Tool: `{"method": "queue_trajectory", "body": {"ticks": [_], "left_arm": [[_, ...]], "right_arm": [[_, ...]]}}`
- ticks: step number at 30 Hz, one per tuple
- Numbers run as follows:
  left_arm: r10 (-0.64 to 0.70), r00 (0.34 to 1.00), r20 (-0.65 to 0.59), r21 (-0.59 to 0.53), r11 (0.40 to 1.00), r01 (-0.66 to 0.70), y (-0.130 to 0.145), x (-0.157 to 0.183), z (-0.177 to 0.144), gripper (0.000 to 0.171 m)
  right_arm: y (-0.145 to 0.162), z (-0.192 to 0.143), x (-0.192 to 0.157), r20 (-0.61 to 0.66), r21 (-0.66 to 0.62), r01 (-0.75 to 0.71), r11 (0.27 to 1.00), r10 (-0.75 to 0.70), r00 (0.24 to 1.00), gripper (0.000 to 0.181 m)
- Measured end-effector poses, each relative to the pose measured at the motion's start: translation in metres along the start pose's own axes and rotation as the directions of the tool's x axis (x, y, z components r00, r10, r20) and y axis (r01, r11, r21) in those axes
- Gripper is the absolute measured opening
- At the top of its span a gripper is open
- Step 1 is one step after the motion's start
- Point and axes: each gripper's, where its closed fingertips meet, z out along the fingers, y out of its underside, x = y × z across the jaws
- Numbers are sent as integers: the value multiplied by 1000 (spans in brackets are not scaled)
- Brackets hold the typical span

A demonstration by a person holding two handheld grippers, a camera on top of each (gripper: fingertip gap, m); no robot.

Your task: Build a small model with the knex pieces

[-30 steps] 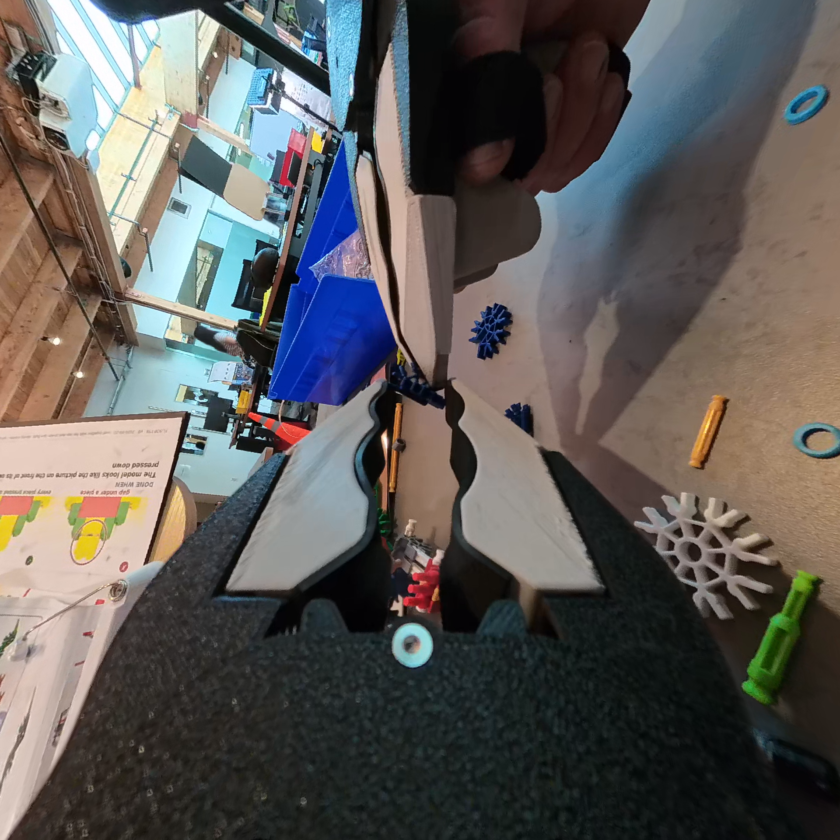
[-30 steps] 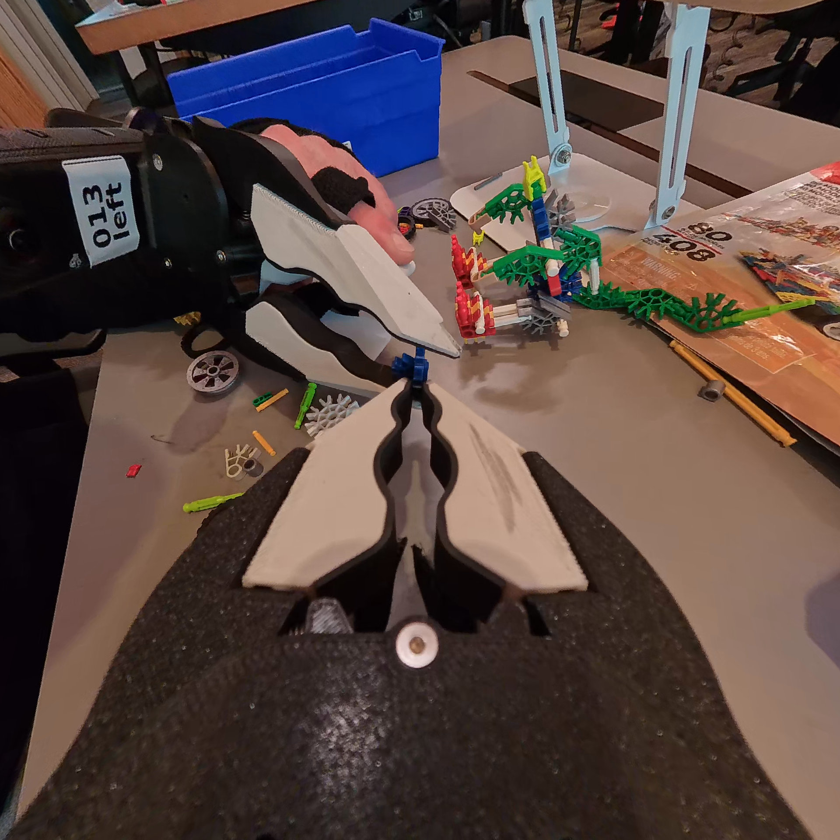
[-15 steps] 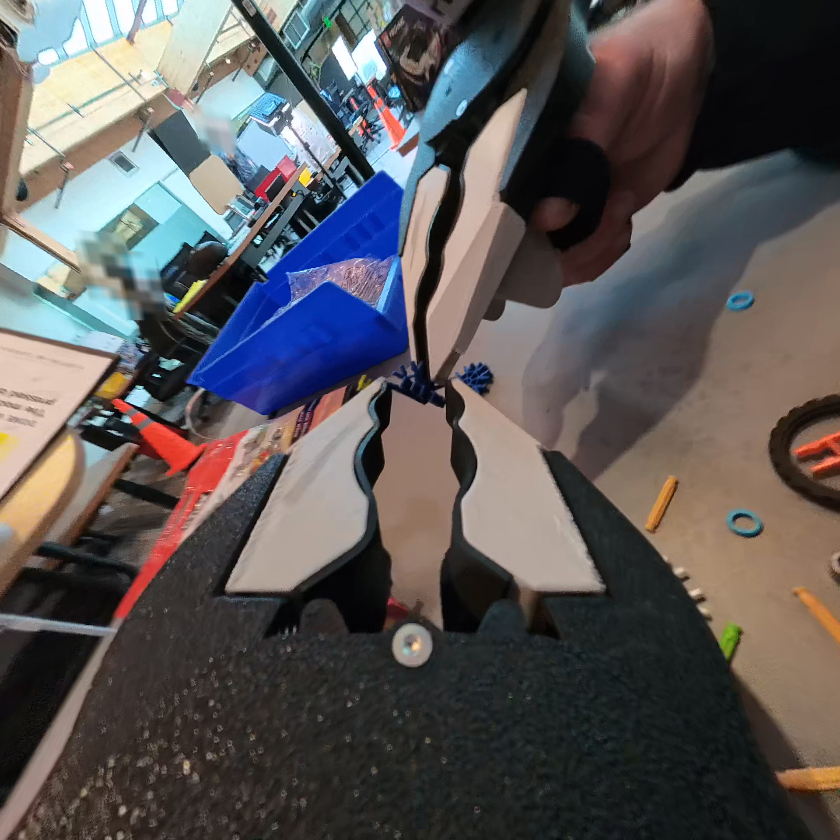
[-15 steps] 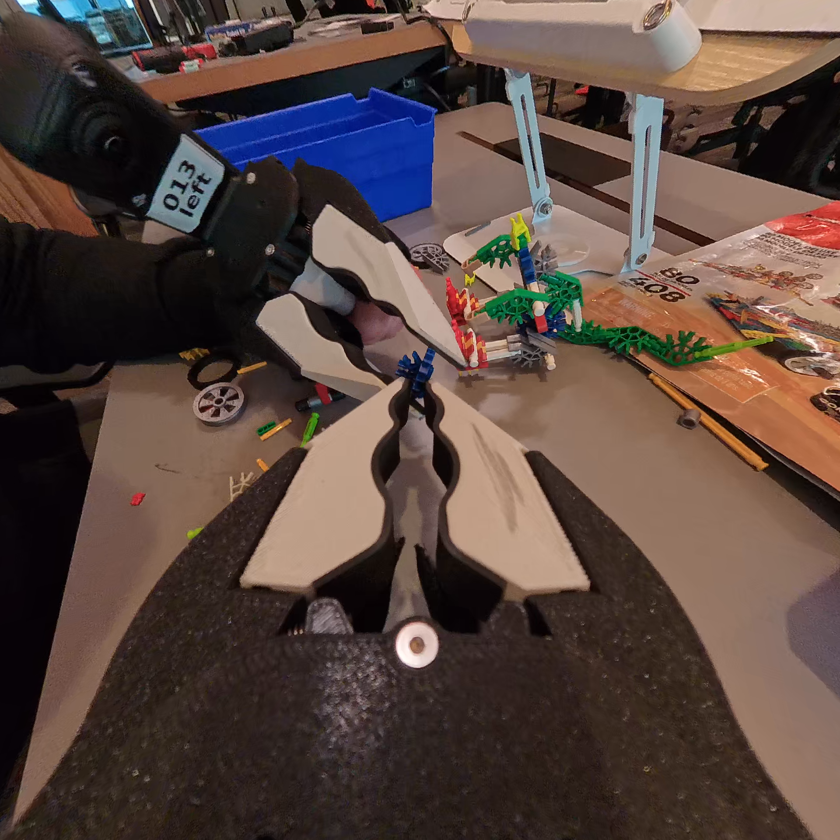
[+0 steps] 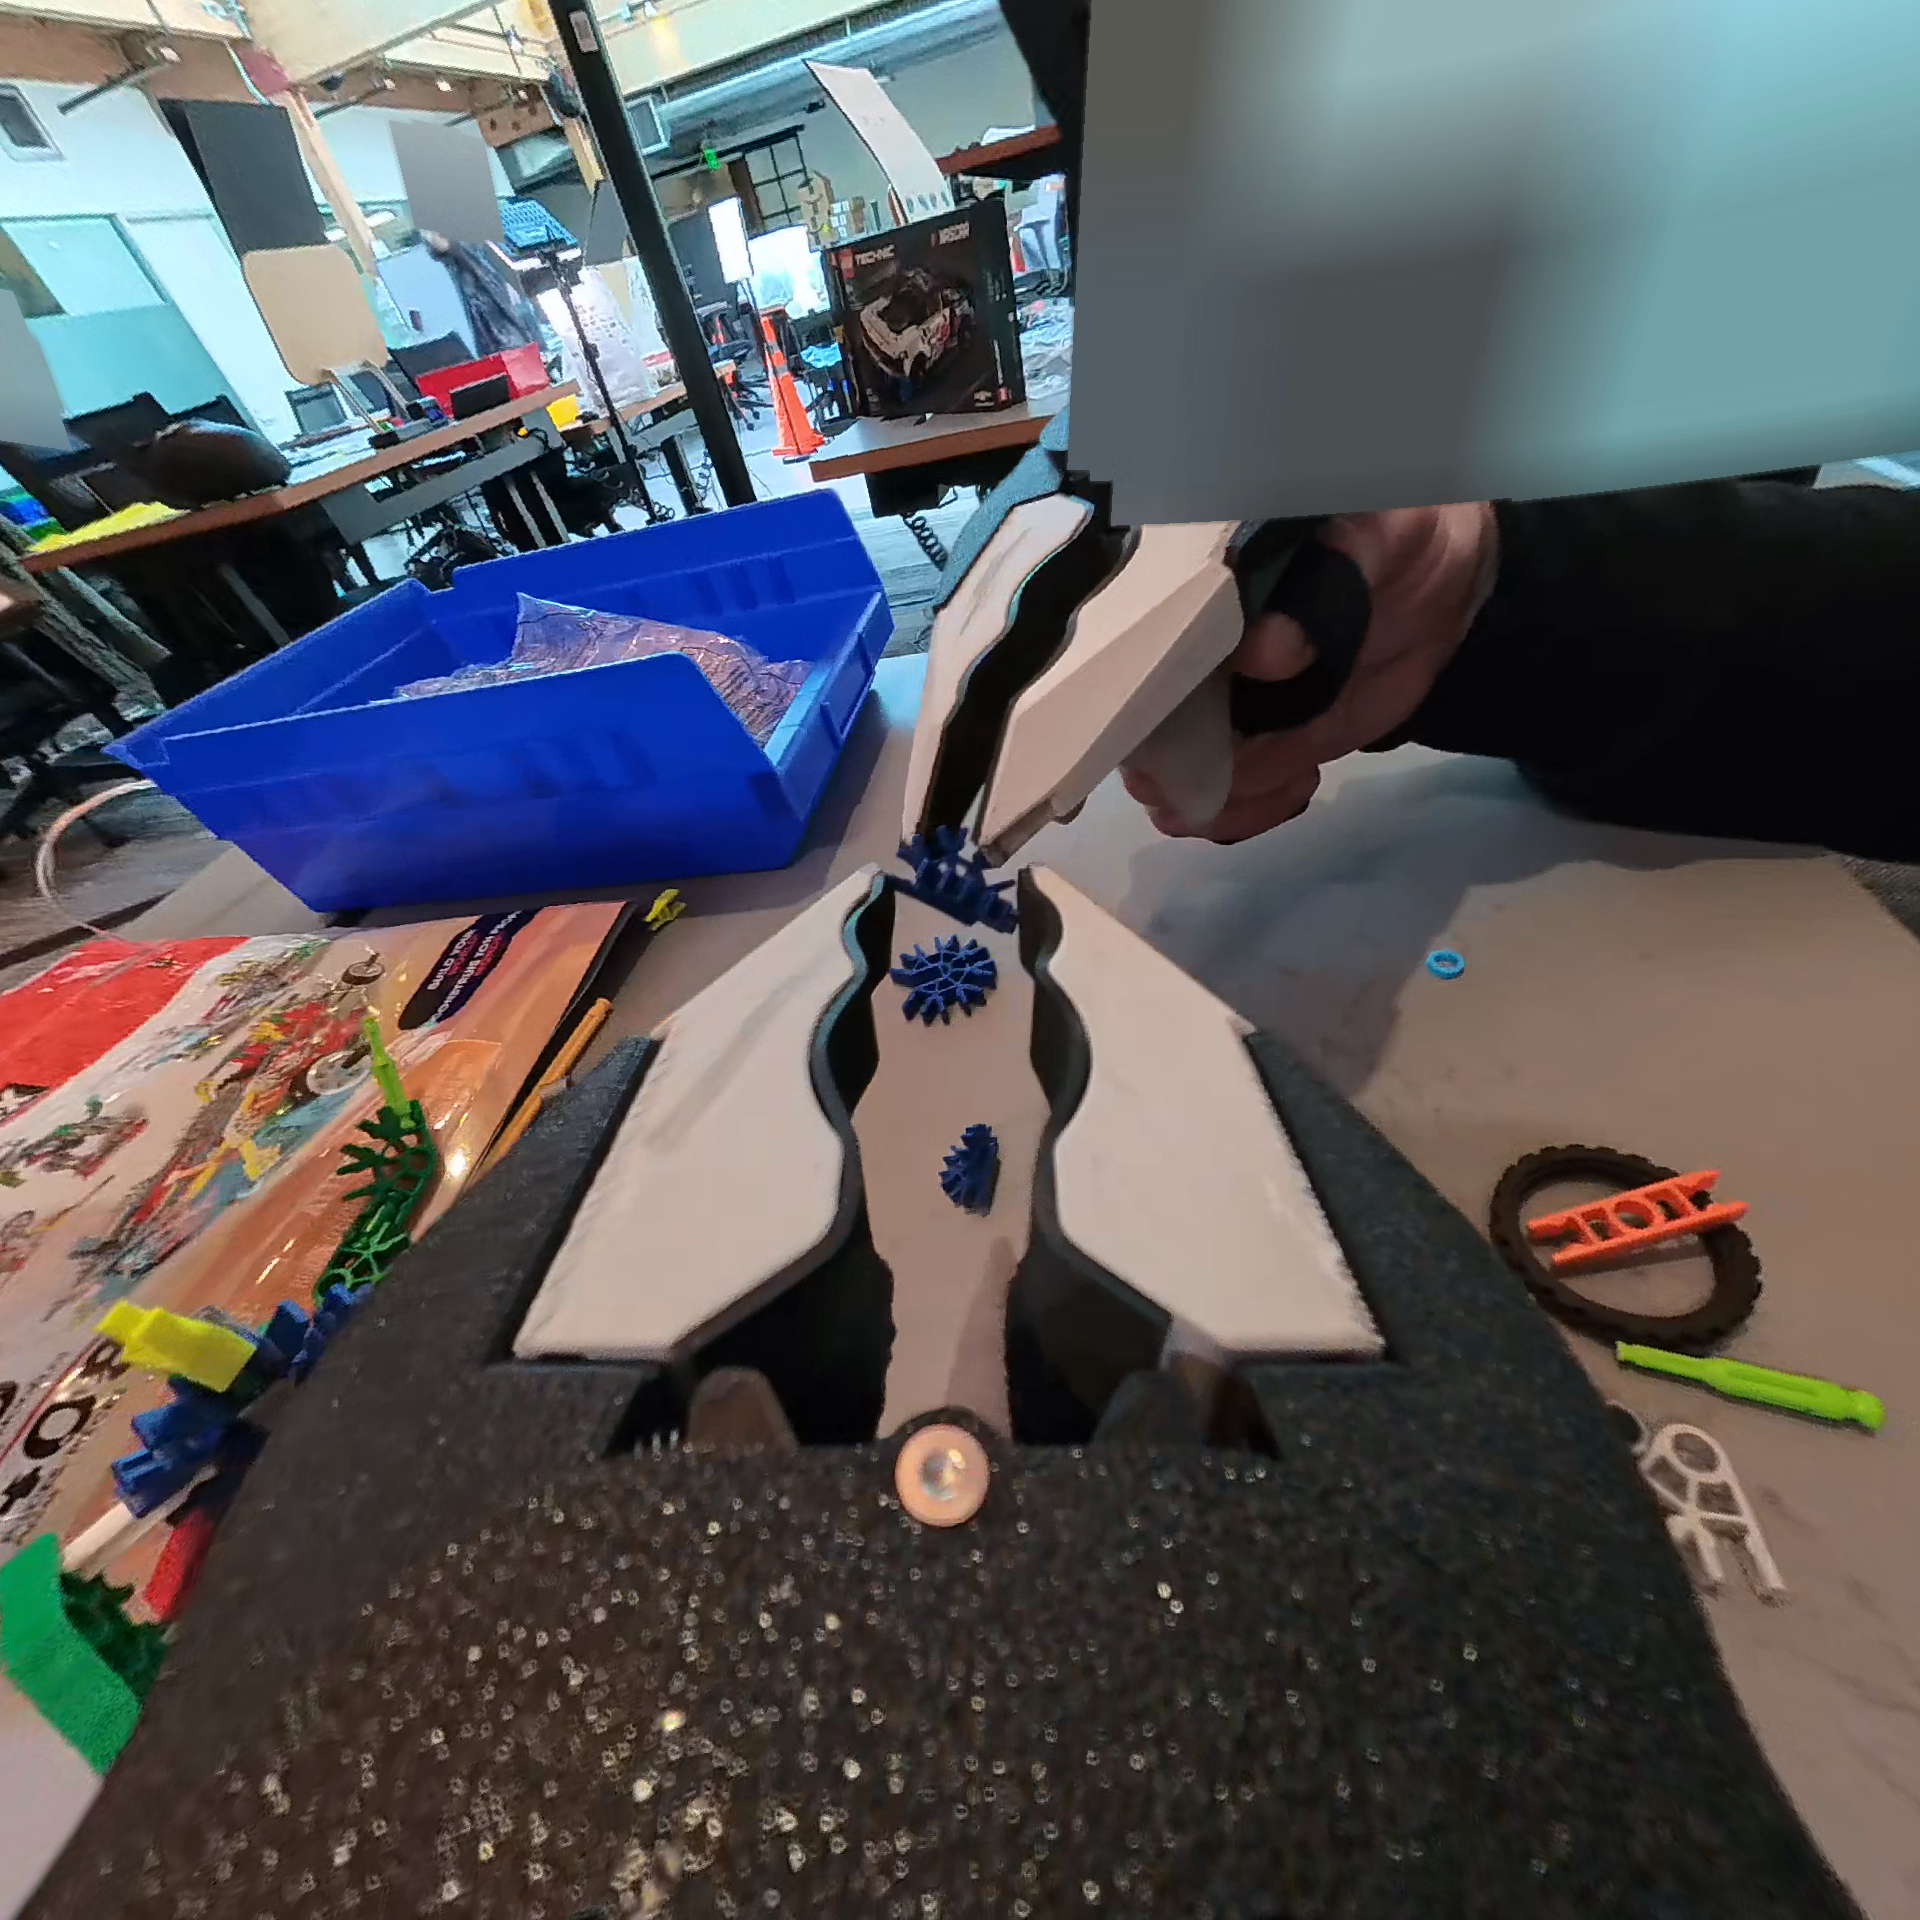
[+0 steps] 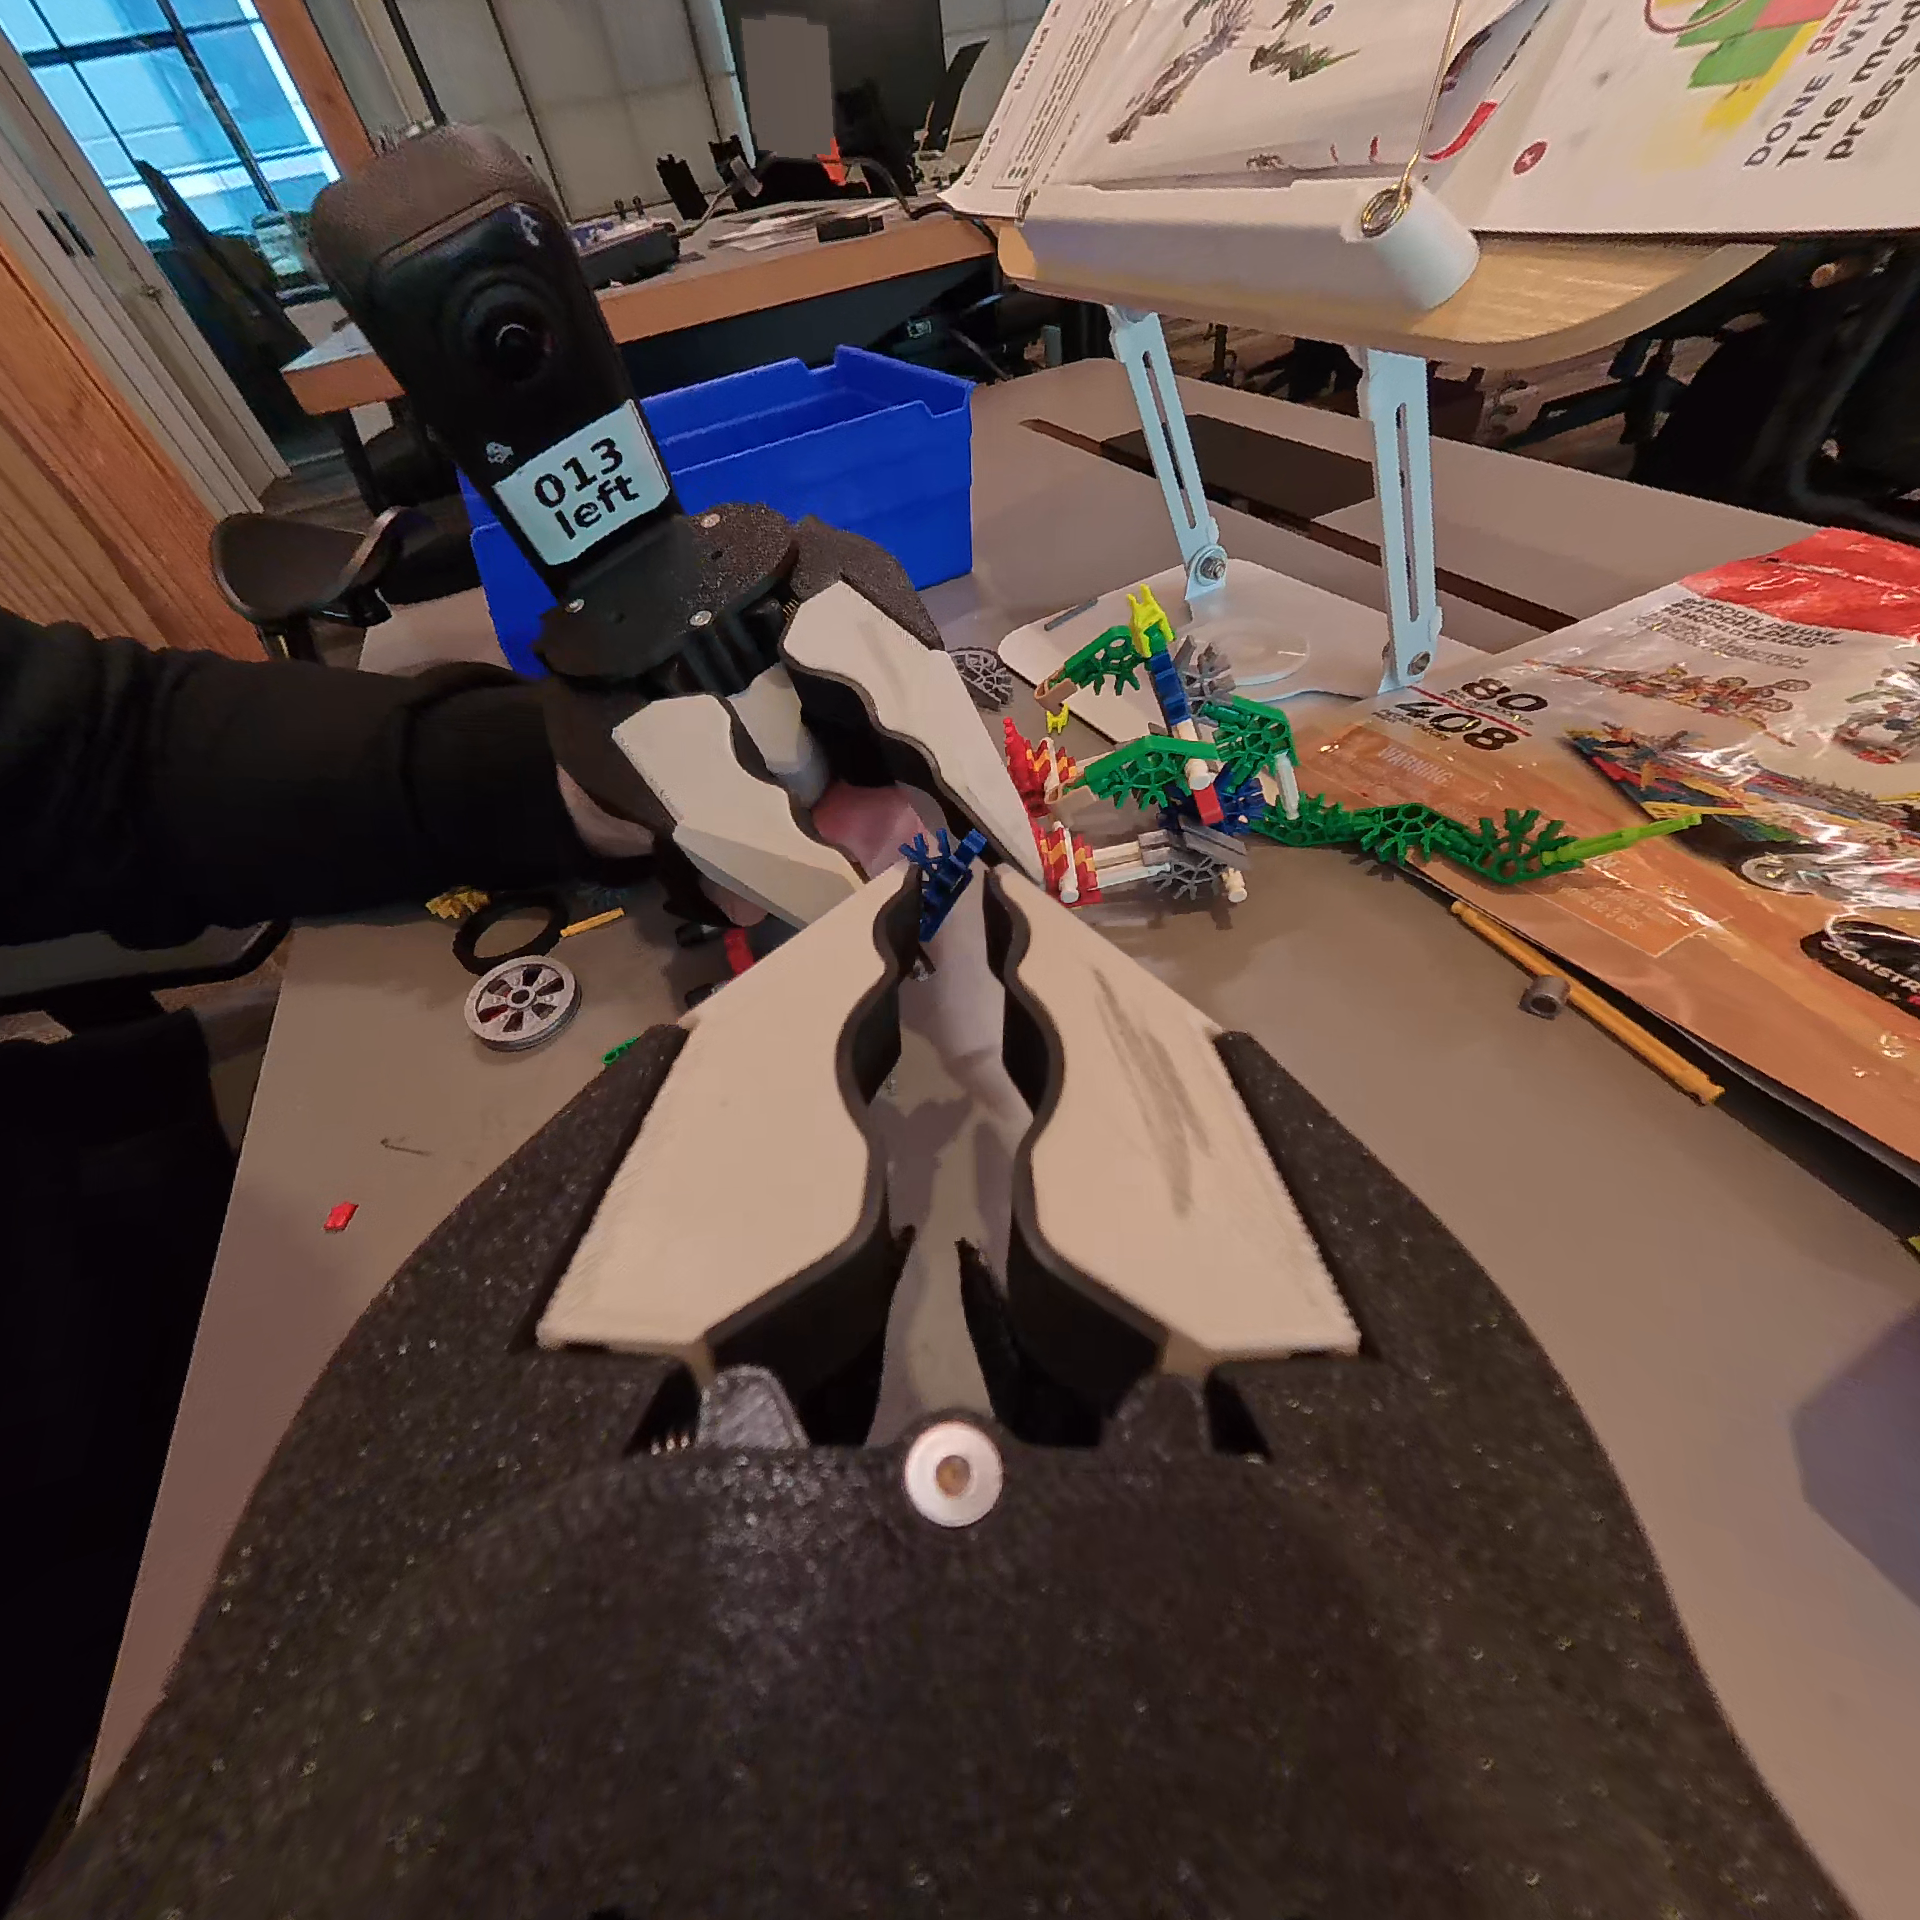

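Blue connector (image 5: 954, 885) held above grey table (image 5: 1351, 935), left gripper (image 5: 954, 875) clamped across its width, right gripper (image 6: 951, 878) closed on its edge; left gripper has rolled level since a second ago.

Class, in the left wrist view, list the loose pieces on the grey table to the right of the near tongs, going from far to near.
Blue ring → black tyre with the orange piece → green rod → white piece.
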Motion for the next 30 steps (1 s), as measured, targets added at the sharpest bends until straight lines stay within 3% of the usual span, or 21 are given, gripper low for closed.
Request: {"method": "queue_trajectory", "body": {"ticks": [13,20,24,30], "left_arm": [[-74,996,-49,44,996,76,-5,1,-3,21],[137,989,55,-40,990,-135,2,-1,0,21],[342,930,133,-134,936,-326,6,-2,3,21],[344,929,140,-140,935,-325,10,-5,4,24]], "right_arm": [[-3,0,-3,-7,18,47,999,-47,999,16],[3,2,-2,-4,-14,23,1000,-23,1000,7],[6,3,1,-13,-29,17,999,-17,1000,7],[10,4,6,-19,-44,-20,999,19,1000,5]]}}
